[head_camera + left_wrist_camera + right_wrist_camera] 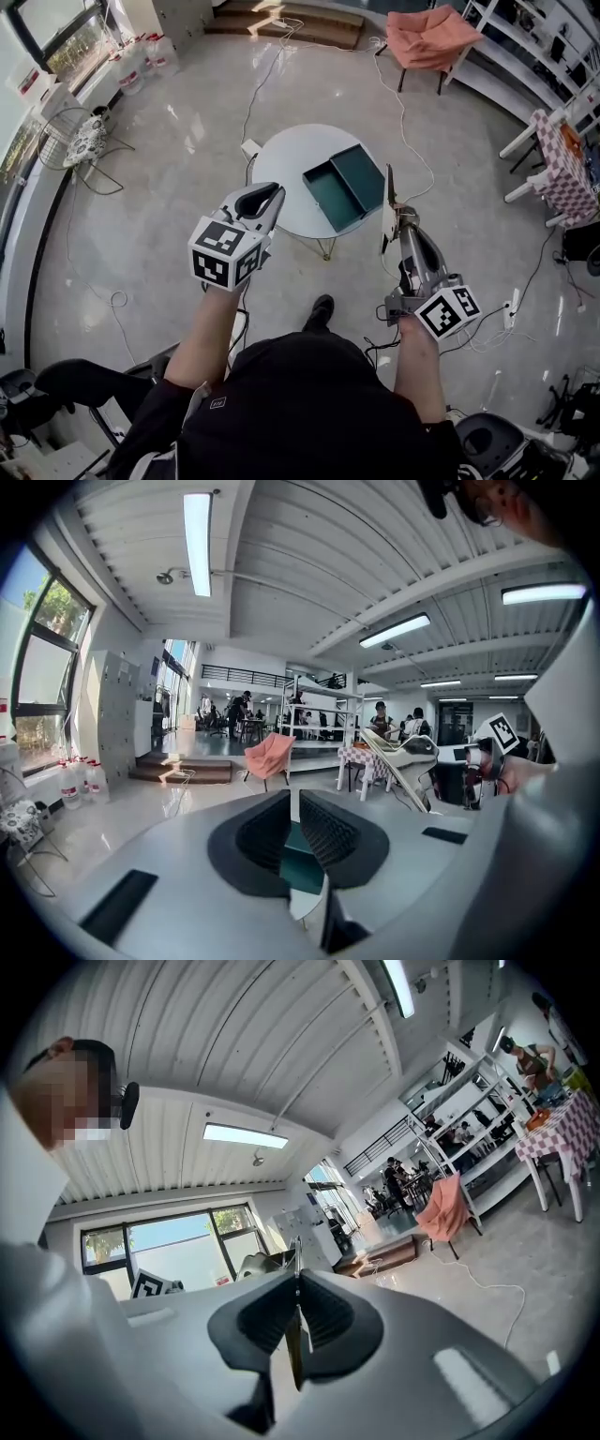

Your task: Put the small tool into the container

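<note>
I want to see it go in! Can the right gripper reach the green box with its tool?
Probably yes. The right gripper holds the tool beside the open green box, with nothing between them.

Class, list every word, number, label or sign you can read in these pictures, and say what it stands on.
No text can be read.
Left marker cube and right marker cube: square patterns only, no letters.
Patch on the person's shirt: too small to read.

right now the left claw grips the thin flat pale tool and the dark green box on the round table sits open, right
No, the right claw grips the thin flat pale tool, as the right gripper view shows. The rest holds.
</note>
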A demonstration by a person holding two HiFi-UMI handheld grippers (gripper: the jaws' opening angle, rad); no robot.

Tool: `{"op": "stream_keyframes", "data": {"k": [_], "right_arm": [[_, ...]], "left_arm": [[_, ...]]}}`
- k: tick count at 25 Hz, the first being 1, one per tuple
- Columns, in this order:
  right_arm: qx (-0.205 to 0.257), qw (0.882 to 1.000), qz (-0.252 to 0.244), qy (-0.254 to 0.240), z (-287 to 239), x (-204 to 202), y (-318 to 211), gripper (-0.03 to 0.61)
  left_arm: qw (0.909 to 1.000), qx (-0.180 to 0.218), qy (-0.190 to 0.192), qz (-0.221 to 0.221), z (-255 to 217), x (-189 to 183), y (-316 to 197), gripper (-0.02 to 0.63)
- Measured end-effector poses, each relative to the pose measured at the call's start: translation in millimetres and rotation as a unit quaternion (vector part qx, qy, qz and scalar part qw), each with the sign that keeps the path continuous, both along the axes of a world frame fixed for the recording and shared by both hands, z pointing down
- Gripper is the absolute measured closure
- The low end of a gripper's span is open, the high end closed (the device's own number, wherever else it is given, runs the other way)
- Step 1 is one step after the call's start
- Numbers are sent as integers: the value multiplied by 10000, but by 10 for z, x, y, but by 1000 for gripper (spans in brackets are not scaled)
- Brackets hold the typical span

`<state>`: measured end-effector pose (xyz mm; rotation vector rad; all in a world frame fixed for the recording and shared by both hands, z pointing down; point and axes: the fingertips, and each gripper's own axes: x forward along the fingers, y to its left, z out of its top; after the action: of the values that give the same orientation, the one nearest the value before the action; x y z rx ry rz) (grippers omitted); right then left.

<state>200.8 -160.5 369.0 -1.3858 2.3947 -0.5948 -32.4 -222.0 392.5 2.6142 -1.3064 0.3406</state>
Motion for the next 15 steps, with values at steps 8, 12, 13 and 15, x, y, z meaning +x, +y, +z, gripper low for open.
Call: {"op": "stream_keyframes", "data": {"k": [8, 12, 13, 15], "right_arm": [[-102, 9997, -202, 106, 56, 406, -764, 558], [-354, 9988, -313, 143, 230, 340, -1002, 558], [-418, 9984, -338, 169, 283, 297, -1068, 558], [-542, 9977, -348, 226, 398, 220, -1209, 558]], "left_arm": [[10000, 25, -82, 20, -77, 512, -578, 578], [9998, -182, -69, -43, 75, 472, -742, 578], [9997, -210, -63, -67, 101, 427, -804, 578], [9996, -248, -55, -126, 151, 321, -946, 578]]}}
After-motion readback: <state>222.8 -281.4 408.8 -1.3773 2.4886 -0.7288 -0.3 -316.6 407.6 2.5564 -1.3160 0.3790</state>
